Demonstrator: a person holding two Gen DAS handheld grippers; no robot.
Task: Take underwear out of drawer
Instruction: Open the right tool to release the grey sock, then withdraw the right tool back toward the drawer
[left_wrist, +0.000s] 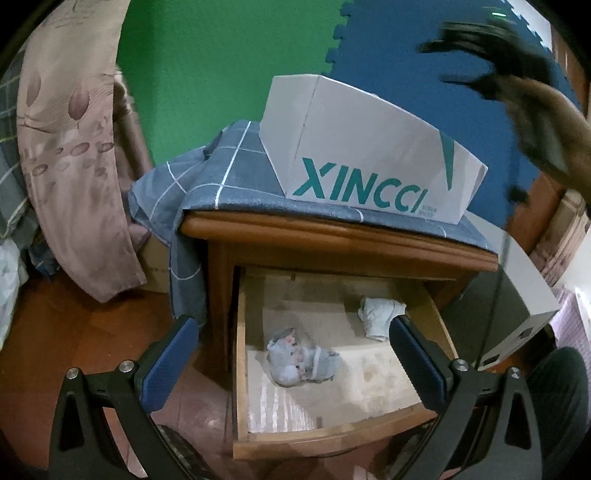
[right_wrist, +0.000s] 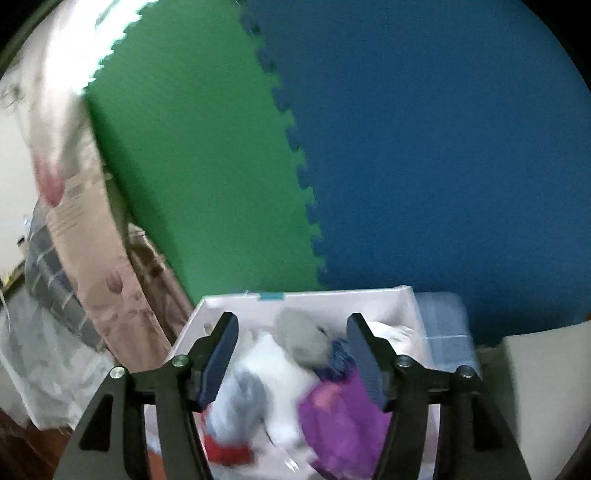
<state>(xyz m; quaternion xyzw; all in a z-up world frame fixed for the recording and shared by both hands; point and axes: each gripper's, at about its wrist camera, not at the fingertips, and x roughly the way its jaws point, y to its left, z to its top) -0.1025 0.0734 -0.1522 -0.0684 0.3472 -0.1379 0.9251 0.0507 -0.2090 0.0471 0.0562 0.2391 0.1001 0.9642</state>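
The wooden drawer (left_wrist: 241, 369) of a nightstand (left_wrist: 332, 240) stands pulled out. Inside lie a rolled grey patterned piece of underwear (left_wrist: 301, 360) and a pale crumpled piece of underwear (left_wrist: 378, 317) further back right. My left gripper (left_wrist: 295, 363) hangs open above the drawer, nothing between its blue pads. On the nightstand stands a white box (left_wrist: 369, 155) with teal lettering. My right gripper (right_wrist: 291, 354) is open over that box (right_wrist: 402, 306), above several garments in it: a grey one (right_wrist: 303, 339), a white one (right_wrist: 280, 373) and a purple one (right_wrist: 340, 417). The right wrist view is blurred.
A grey checked cloth (left_wrist: 207, 177) covers the nightstand top and hangs off its left side. A floral curtain (left_wrist: 74, 147) hangs at the left. Green and blue foam mats (right_wrist: 406, 147) form the wall behind. A white appliance (left_wrist: 524, 295) stands right of the nightstand.
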